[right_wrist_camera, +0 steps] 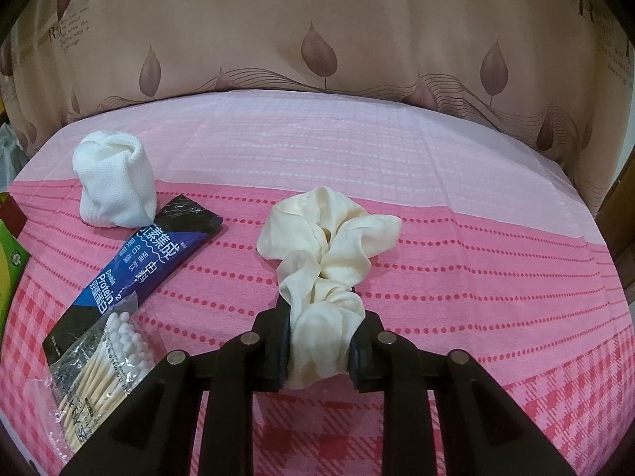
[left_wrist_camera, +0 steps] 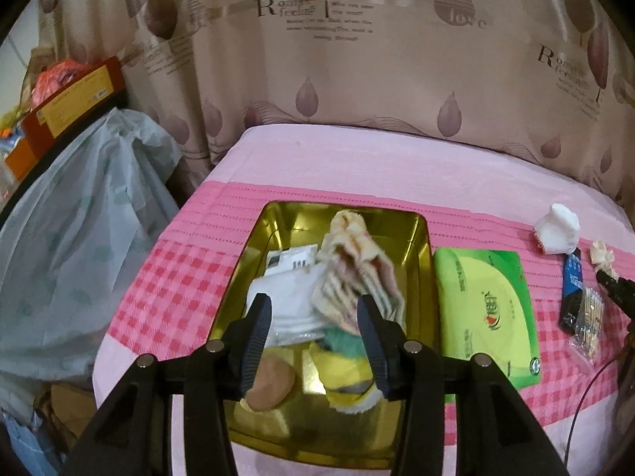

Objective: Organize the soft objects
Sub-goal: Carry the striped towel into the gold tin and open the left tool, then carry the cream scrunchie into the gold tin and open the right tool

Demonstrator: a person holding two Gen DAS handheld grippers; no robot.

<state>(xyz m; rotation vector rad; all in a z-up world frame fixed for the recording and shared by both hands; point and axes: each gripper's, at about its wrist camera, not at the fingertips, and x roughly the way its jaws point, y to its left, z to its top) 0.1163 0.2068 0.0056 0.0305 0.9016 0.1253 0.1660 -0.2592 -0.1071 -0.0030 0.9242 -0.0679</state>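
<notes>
A gold tin tray (left_wrist_camera: 421,261) on the pink cloth holds a striped cloth (left_wrist_camera: 357,261), white packets (left_wrist_camera: 289,281), a teal and yellow cloth (left_wrist_camera: 341,361) and a tan powder puff (left_wrist_camera: 270,384). My left gripper (left_wrist_camera: 313,341) hovers open and empty just above the tray's contents. My right gripper (right_wrist_camera: 323,341) is shut on the near end of a cream scrunchie (right_wrist_camera: 329,246) that lies on the cloth. A rolled white towel (right_wrist_camera: 113,182) stands at the left of the right wrist view; it also shows in the left wrist view (left_wrist_camera: 557,230).
A green tissue pack (left_wrist_camera: 488,313) lies right of the tray. A blue protein sachet (right_wrist_camera: 147,261) and a bag of cotton swabs (right_wrist_camera: 99,365) lie left of the scrunchie. A curtain hangs behind the table. A plastic-covered pile (left_wrist_camera: 79,238) stands at the left.
</notes>
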